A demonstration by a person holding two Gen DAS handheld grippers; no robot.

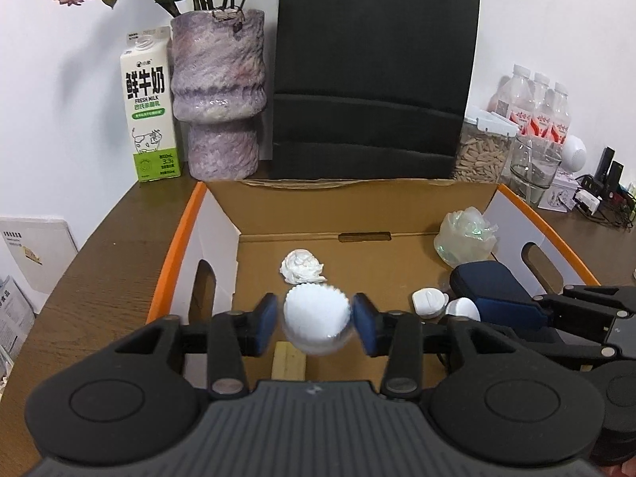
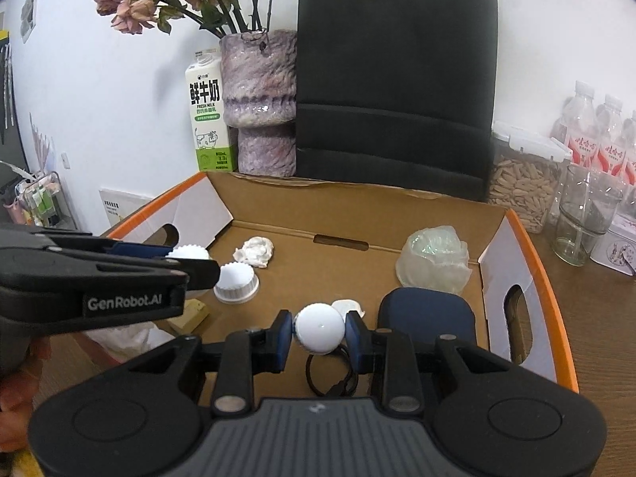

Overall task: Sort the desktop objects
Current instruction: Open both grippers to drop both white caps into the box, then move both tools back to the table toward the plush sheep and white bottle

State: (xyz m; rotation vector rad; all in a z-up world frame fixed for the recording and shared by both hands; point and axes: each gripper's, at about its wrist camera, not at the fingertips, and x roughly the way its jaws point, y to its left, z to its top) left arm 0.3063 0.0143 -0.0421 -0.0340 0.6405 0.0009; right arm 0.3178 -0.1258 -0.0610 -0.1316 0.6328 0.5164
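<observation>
My left gripper (image 1: pixel 316 324) is shut on a white ribbed bottle cap (image 1: pixel 316 320), held above the floor of an open cardboard box (image 1: pixel 357 206). My right gripper (image 2: pixel 319 334) is shut on a smooth white round object (image 2: pixel 320 328) over the box's right part. A second white ribbed cap (image 2: pixel 236 278) shows just past the left gripper's tip. A crumpled white tissue (image 1: pixel 301 265), a crumpled clear plastic bag (image 1: pixel 465 236), a dark blue case (image 1: pixel 493 284) and a white pill-shaped item (image 1: pixel 428 302) lie inside the box. The tissue (image 2: pixel 254 251), bag (image 2: pixel 435 256) and case (image 2: pixel 427 314) also show in the right wrist view.
A milk carton (image 1: pixel 149 119), purple vase (image 1: pixel 218 91) and black paper bag (image 1: pixel 373 75) stand behind the box. A seed jar (image 1: pixel 483 151), glass (image 2: pixel 584 214) and water bottles (image 1: pixel 536 103) stand at right. A black cable loop (image 2: pixel 330 377) and yellow block (image 2: pixel 190 314) lie in the box.
</observation>
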